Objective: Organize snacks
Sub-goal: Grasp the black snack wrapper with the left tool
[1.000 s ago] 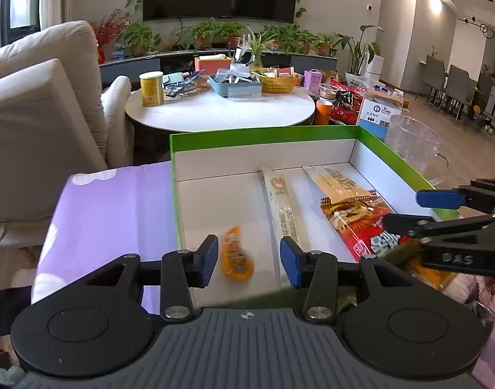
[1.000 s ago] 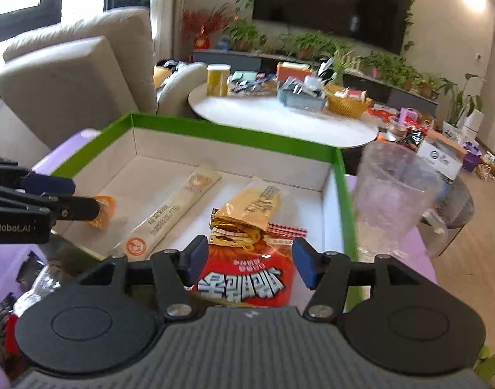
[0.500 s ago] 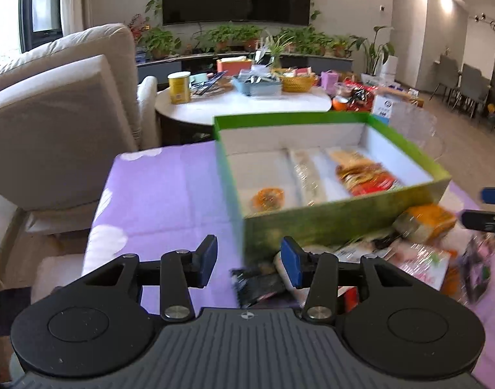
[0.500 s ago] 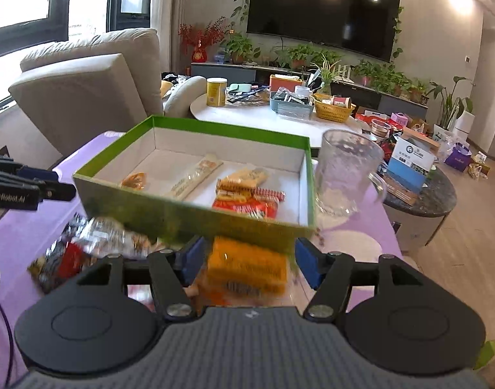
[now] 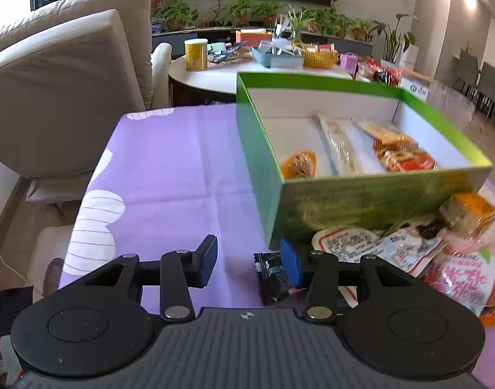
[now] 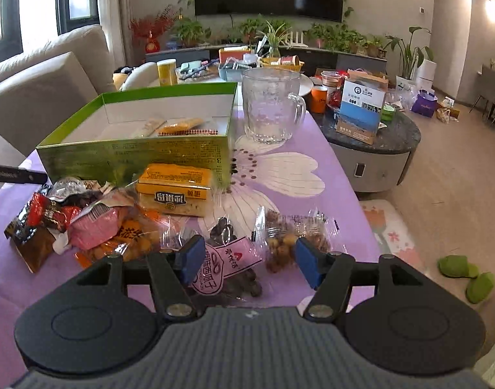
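Left gripper gapes; right gripper has just been widening, empty

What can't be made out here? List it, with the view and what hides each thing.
- Left wrist view: the snack pile runs off the right edge; the left gripper covers its near part.
- Right wrist view: the green box front wall hides most snacks inside.
- Packet print: too blurred to read.

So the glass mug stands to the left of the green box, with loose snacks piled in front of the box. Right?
Not quite. The right wrist view shows the glass mug standing to the right of the green box. The loose snacks do lie piled in front of it.
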Demonstrator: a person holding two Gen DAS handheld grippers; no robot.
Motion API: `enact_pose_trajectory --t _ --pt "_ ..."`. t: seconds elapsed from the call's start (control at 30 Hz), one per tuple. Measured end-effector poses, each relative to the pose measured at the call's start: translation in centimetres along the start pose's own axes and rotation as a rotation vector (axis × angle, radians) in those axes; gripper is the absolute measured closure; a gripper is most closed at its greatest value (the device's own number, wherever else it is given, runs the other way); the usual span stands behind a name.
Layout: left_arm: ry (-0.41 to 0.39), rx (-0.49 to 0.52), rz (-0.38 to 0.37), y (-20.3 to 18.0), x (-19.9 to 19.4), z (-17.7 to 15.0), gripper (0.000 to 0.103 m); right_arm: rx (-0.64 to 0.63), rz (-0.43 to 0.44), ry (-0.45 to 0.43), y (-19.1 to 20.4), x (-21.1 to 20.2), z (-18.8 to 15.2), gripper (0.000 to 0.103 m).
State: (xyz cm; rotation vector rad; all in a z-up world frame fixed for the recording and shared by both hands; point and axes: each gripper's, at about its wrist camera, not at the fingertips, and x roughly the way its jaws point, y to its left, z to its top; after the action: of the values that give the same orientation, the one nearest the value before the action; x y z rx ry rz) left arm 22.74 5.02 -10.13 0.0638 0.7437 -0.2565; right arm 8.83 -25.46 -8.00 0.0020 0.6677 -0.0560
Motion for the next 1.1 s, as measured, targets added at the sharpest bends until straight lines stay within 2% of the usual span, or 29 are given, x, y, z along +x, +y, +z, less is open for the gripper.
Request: enact_pose_trajectory --t 0.1,0.23,0.33,0.43,0.5,0.63,0.73,0.9,0.97,1.1 --pt "-0.008 0.016 -0.013 -0.5 -0.2 -0.3 0.063 0.008 0.048 -0.013 0.3 0.2 0.1 0.034" --pt "0.038 0.046 -0.093 -1.2 -0.7 -1.0 0.064 -0.025 0.144 -0.012 1.4 0.6 -0.1 0.025" --pt "0.039 0.106 -0.097 -2.0 -1.9 -2.3 0.064 -0.087 0.121 -0.004 2.2 1.3 -0.8 0.025" --pt "0.058 0.122 -0.117 -2.2 -3.3 -3.3 0.067 -0.09 0.1 0.018 2.0 2.2 -1.0 0.025" --pt "0.073 0.127 -0.146 -2.2 -4.3 -4.0 0.067 -0.076 0.123 0.025 1.4 2.7 -1.0 0.023" --pt "0.089 0.166 -0.14 -2.6 -5.7 -5.0 0.067 -0.044 0.123 0.027 1.2 2.9 -1.9 0.023" --pt "0.085 0.185 -0.144 -2.7 -6.3 -5.2 0.067 -0.098 0.124 0.045 2.4 2.8 -2.4 0.023" --pt "0.052 0.227 -0.117 -3.0 -5.7 -4.3 0.066 -0.187 0.163 0.027 4.3 1.5 -3.7 0.024" --pt "0.024 0.286 -0.118 -3.5 -5.1 -3.9 0.066 -0.205 0.197 0.023 4.9 0.9 -4.1 0.024" --pt "0.015 0.413 -0.141 -4.5 -3.4 -3.2 0.066 -0.199 0.198 0.004 5.3 0.5 -4.5 0.023"
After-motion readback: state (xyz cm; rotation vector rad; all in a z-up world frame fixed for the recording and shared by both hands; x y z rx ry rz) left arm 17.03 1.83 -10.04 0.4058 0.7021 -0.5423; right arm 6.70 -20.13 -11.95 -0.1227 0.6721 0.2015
